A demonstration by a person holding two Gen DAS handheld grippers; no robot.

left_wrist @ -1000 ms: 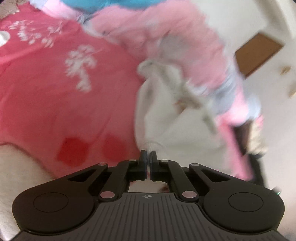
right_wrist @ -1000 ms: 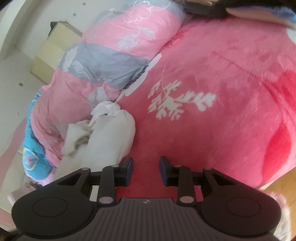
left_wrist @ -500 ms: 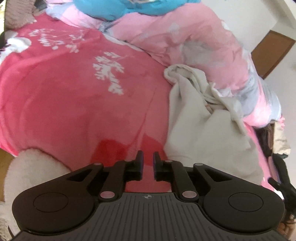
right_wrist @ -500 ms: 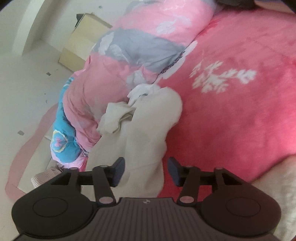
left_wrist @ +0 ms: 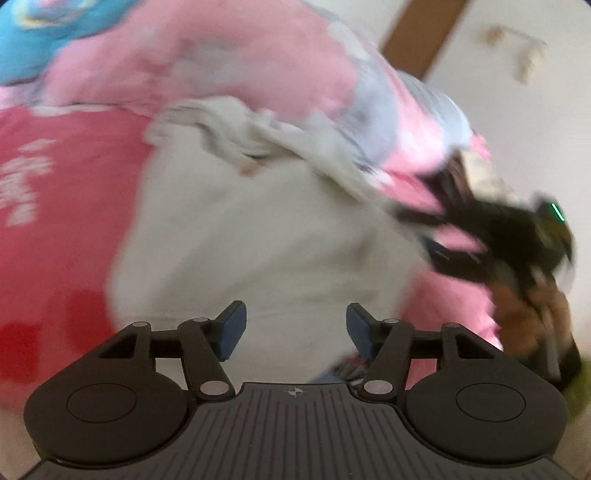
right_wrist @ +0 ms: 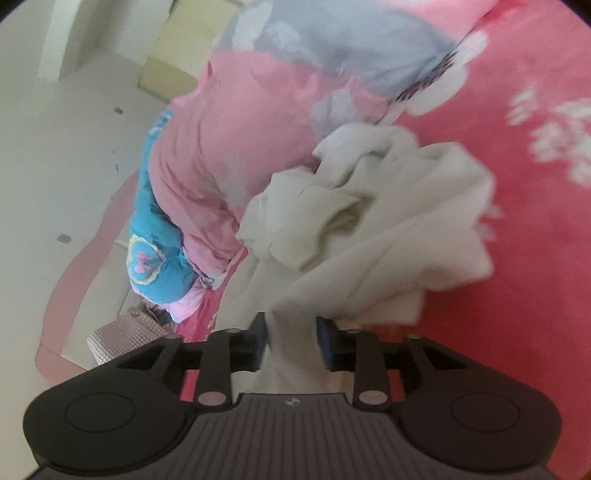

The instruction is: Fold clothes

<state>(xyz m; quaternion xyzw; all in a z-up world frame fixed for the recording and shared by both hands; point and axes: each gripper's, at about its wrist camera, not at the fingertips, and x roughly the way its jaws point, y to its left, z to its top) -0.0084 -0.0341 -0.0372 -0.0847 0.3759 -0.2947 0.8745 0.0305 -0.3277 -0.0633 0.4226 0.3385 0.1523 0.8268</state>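
A crumpled off-white garment [left_wrist: 258, 229] lies on the pink-red blanket [left_wrist: 55, 221], bunched against the rolled quilt. My left gripper [left_wrist: 295, 325] hovers over the garment's near part, jaws wide apart with nothing between them. In the left wrist view, blurred by motion, my right gripper [left_wrist: 424, 221] reaches in from the right at the garment's far edge, with a hand [left_wrist: 524, 314] behind it. In the right wrist view the garment [right_wrist: 388, 229] runs down between the fingers of my right gripper [right_wrist: 291, 343], which pinch a fold of it.
A pink and grey quilt [right_wrist: 258, 122] lies rolled along the bed's side, with a blue cushion [right_wrist: 159, 258] at its end. A brown door [left_wrist: 421, 33] and a white wall are behind. Pale floor [right_wrist: 55, 147] and a cream cabinet [right_wrist: 166, 74] lie beyond the bed.
My left gripper let go and opened wide, swinging right over the garment. My right gripper moved onto the garment and narrowed its jaws around a fold.
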